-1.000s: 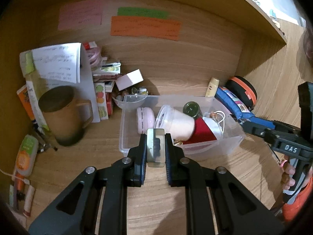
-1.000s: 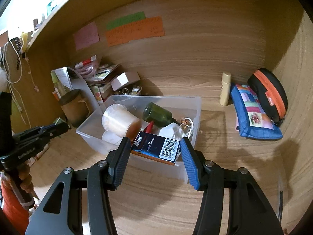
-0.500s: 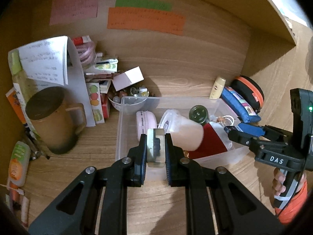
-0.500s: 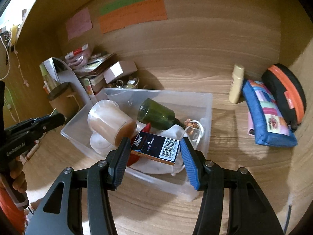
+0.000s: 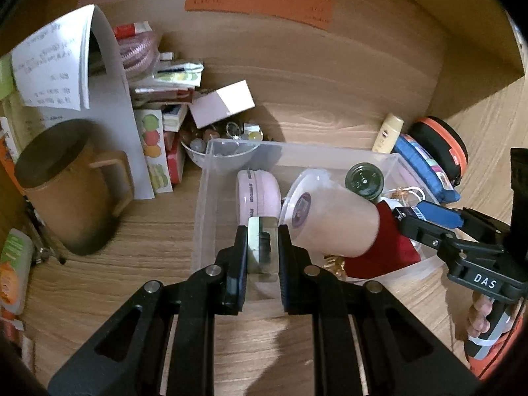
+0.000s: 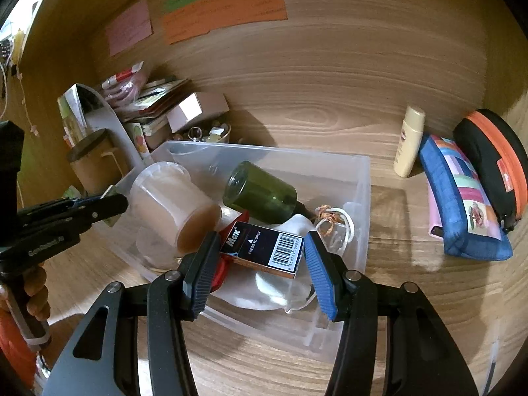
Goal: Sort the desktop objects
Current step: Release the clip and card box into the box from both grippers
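A clear plastic bin (image 5: pixel 204 178) (image 6: pixel 359 178) stands on the wooden desk. It holds a pale pink-lidded cup (image 5: pixel 333 221) (image 6: pixel 171 204) on its side, a green glass bottle (image 6: pixel 260 191), a round pink case (image 5: pixel 257 191), a red item (image 5: pixel 389 244) and a white pouch (image 6: pixel 283 293). My left gripper (image 5: pixel 263 247) is shut on a small clear block (image 5: pixel 262 247) over the bin's near-left part. My right gripper (image 6: pixel 260 247) is shut on a dark blue Max staples box (image 6: pixel 264 247) above the bin; it shows at the right of the left wrist view (image 5: pixel 425 217).
A brown mug (image 5: pixel 66 191), papers (image 5: pixel 56 66), boxes and a small bowl of trinkets (image 5: pixel 224 145) crowd the left rear. A cream tube (image 6: pixel 409 142), a blue patchwork pouch (image 6: pixel 462 204) and a black-orange case (image 6: pixel 495 165) lie right of the bin. Coloured notes (image 6: pixel 224 10) hang on the back wall.
Both grippers have moved forward and closer over the bin, each still holding its item. The right gripper has come in above the red item and white pouch.
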`<state>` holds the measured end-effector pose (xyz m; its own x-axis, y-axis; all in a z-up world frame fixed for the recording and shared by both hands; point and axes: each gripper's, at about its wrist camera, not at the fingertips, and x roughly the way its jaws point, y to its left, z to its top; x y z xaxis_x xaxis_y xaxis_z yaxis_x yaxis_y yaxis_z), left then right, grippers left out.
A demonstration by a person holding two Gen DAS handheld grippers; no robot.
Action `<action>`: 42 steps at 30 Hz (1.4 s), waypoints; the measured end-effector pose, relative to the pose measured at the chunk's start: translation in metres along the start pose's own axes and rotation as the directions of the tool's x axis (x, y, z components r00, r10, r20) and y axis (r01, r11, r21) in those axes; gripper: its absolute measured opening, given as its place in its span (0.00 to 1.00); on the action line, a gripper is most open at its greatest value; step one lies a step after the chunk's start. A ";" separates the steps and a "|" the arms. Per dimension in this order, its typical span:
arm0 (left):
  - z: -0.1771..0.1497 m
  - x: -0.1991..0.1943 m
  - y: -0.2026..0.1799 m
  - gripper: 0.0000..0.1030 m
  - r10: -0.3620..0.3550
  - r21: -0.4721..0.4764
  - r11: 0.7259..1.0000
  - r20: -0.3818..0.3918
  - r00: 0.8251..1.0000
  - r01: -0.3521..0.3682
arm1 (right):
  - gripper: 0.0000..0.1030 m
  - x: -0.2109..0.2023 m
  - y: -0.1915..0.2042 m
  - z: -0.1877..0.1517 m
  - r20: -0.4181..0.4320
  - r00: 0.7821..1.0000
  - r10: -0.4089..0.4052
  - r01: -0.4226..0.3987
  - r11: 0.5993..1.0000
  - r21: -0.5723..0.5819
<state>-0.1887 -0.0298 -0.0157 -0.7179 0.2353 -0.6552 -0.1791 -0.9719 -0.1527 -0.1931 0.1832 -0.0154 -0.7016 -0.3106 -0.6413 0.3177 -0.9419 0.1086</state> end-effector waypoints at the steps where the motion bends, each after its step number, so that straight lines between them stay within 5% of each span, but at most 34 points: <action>1: -0.001 0.002 0.000 0.15 0.001 0.000 1.000 -0.003 1.000 -0.001 | 0.48 0.000 0.000 0.000 0.000 1.000 0.001 -0.001 1.000 -0.001; 11: 0.000 0.007 0.000 0.15 0.000 0.006 1.000 -0.006 1.000 0.000 | 0.48 0.003 0.009 -0.002 0.000 0.999 -0.048 0.048 0.998 -0.034; 18: 0.000 0.004 0.001 0.18 -0.005 0.013 1.000 0.005 1.000 0.005 | 0.58 0.006 0.013 -0.003 -0.010 0.998 -0.061 0.061 0.997 -0.050; 42: -0.007 -0.044 -0.003 0.79 0.029 0.026 0.999 0.083 0.996 -0.031 | 0.83 -0.031 0.034 0.000 0.035 0.992 -0.123 0.125 0.990 -0.060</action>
<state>-0.1515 -0.0372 0.0084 -0.7764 0.2069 -0.5953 -0.1739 -0.9782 -0.1133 -0.1609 0.1606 0.0084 -0.7575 -0.1967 -0.6225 0.2651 -0.9641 -0.0180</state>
